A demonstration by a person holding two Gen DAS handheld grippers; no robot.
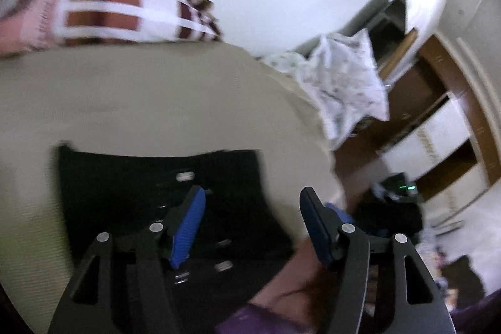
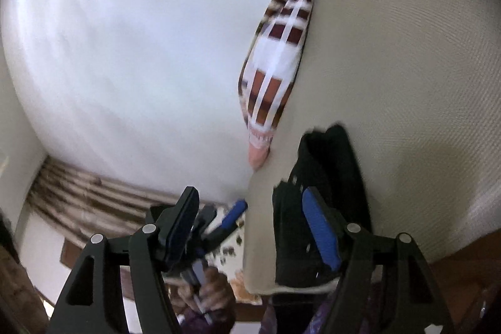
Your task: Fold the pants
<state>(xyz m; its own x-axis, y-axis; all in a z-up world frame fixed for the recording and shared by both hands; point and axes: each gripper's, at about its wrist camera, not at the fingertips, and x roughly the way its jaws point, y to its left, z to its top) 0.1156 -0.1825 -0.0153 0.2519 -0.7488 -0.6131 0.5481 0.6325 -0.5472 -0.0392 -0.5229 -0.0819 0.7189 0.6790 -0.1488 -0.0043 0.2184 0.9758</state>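
The black pants (image 1: 150,193) lie folded into a flat rectangle on a beige bed cover (image 1: 156,89). My left gripper (image 1: 250,221) hovers over their right part, open, with nothing between its blue pads. In the right wrist view the pants (image 2: 325,174) lie near the edge of the cover (image 2: 407,68). My right gripper (image 2: 250,224) is open beside them, its right finger over the cloth and its left finger past the bed edge. A hand (image 2: 213,280) low in that view holds my left gripper, whose blue fingers (image 2: 233,213) show behind.
A brown-and-white plaid blanket (image 1: 109,5) lies at the far side of the bed against a white wall (image 2: 125,52). A crumpled white patterned cloth (image 1: 344,77) hangs at the bed's right end. Wooden shelves (image 1: 438,115) stand beyond. A striped curtain (image 2: 78,193) hangs low left.
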